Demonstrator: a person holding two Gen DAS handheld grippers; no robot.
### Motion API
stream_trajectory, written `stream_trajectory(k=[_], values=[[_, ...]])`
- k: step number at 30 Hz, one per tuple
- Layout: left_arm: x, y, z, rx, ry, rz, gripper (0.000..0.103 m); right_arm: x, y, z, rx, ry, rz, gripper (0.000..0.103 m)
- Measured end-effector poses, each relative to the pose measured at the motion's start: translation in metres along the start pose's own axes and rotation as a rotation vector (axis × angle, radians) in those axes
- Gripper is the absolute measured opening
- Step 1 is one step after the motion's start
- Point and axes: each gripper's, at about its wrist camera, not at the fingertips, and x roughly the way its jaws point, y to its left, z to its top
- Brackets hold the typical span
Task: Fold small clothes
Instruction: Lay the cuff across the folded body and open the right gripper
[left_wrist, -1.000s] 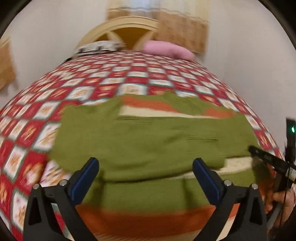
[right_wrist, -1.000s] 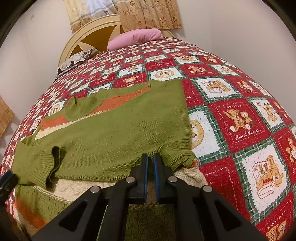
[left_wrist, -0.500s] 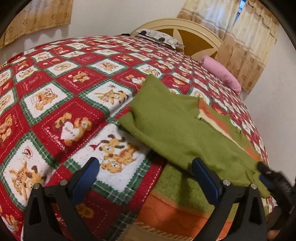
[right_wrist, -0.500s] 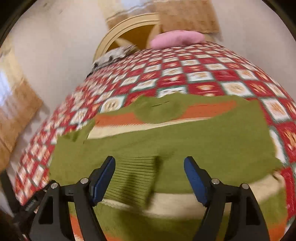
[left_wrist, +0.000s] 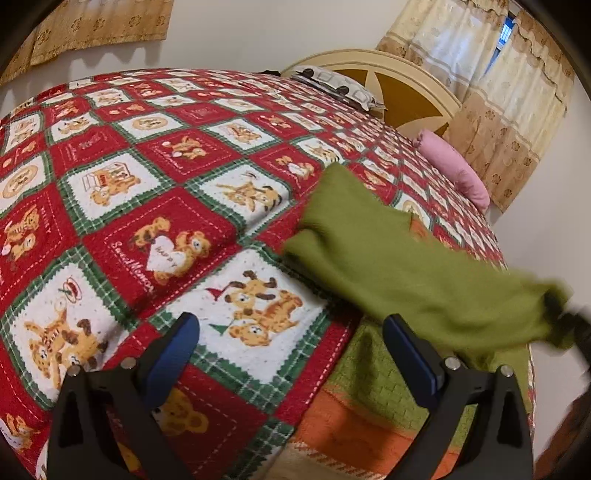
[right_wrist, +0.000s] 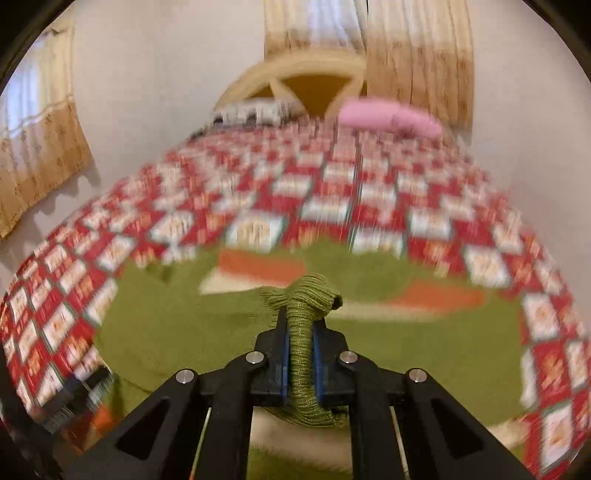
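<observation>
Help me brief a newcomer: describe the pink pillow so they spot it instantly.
Follow the red teddy-bear quilt to the cream arched headboard. The pink pillow lies there on the curtain side, plain pink, unlike the black-and-white patterned pillow beside it.

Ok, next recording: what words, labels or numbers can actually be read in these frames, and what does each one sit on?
"HAPPY": on the white heart held by a bear, in a red square of the red, white and green patchwork bedspread.
"Sweet Memory" (last letters unsure): white script in the same red square.
Other squares carry lettering too small to read; the right wrist view is too blurred.
The green knitted sweater shows no text.
</observation>
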Motion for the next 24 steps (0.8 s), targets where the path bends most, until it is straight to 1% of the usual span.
stream_trajectory(k=[2,5,6,8,11,12,14,18,19,21,22,23,24], values=[[0.001,-0.001,0.000,0.007,0.004,0.008,0.102,-0.023,-0.007,0.025,-0.004,-0.076,-0.018,0.009],[0.002,-0.001,0.000,0.014,0.007,0.014,0.102,-0.044,-0.023,0.047,-0.010,-0.145,-0.071,0.009],[0.002,-0.002,-0.001,0.015,0.008,0.016,0.102,-0.051,-0.032,0.051,-0.013,-0.161,-0.092,0.009],[0.002,-0.003,-0.001,0.021,0.010,0.024,0.102,-0.057,-0.052,0.052,-0.005,-0.162,-0.128,0.009],[0.003,-0.006,-0.002,0.032,0.012,0.037,0.102,-0.051,-0.084,0.040,0.025,-0.122,-0.186,0.009],[0.003,-0.006,-0.001,0.033,0.013,0.039,0.102,-0.047,-0.093,0.034,0.044,-0.105,-0.189,0.009],[0.003,-0.006,-0.001,0.034,0.012,0.040,0.102,-0.031,-0.114,0.018,0.097,-0.049,-0.169,0.009],[0.002,-0.009,-0.003,0.056,0.009,0.038,0.102,0.001,-0.135,-0.013,0.136,0.044,-0.189,0.009],[0.001,-0.013,-0.003,0.082,0.009,0.009,0.102,0.006,-0.138,-0.019,0.148,0.059,-0.191,0.009],[0.002,-0.026,-0.004,0.150,0.029,-0.014,0.102,0.018,-0.145,-0.030,0.176,0.088,-0.190,0.009],[0.005,-0.039,-0.004,0.221,0.047,-0.003,0.102,0.019,-0.147,-0.035,0.184,0.096,-0.189,0.009],[0.006,-0.048,-0.003,0.263,0.052,0.015,0.102,0.020,-0.149,-0.037,0.191,0.101,-0.184,0.009],[0.009,-0.061,-0.001,0.325,0.048,0.043,0.102,0.019,-0.150,-0.039,0.197,0.100,-0.177,0.009]])
